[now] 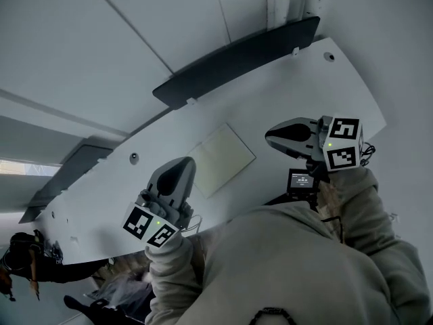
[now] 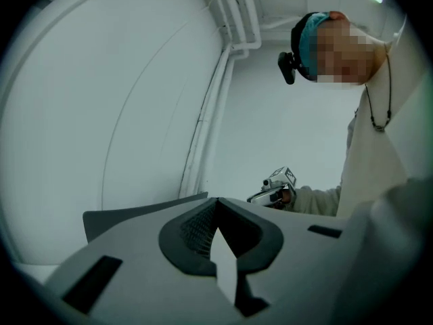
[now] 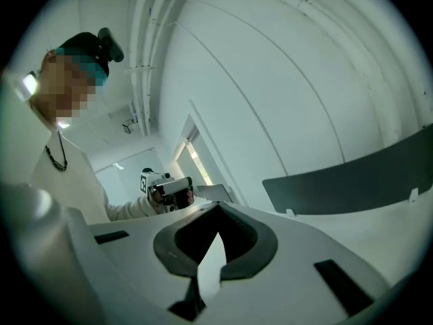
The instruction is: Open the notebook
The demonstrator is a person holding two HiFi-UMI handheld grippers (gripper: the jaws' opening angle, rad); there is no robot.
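Note:
A closed pale notebook (image 1: 222, 158) lies flat in the middle of the white table (image 1: 329, 90). Both grippers are held up above the table, apart from the notebook, and roughly face each other. My left gripper (image 1: 181, 164) is left of the notebook with its jaws shut on nothing; its own view shows the tips (image 2: 216, 200) meeting. My right gripper (image 1: 272, 136) is right of the notebook, also shut and empty, tips together (image 3: 218, 205). Each gripper view catches the other gripper: the right gripper (image 2: 276, 185) and the left gripper (image 3: 166, 187).
A dark curved panel (image 1: 237, 61) runs along the table's far edge, with a second dark panel (image 1: 74, 171) further left. The person's pale sleeves (image 1: 291, 263) fill the near foreground. Another person (image 1: 24, 256) stands beyond the table's left end.

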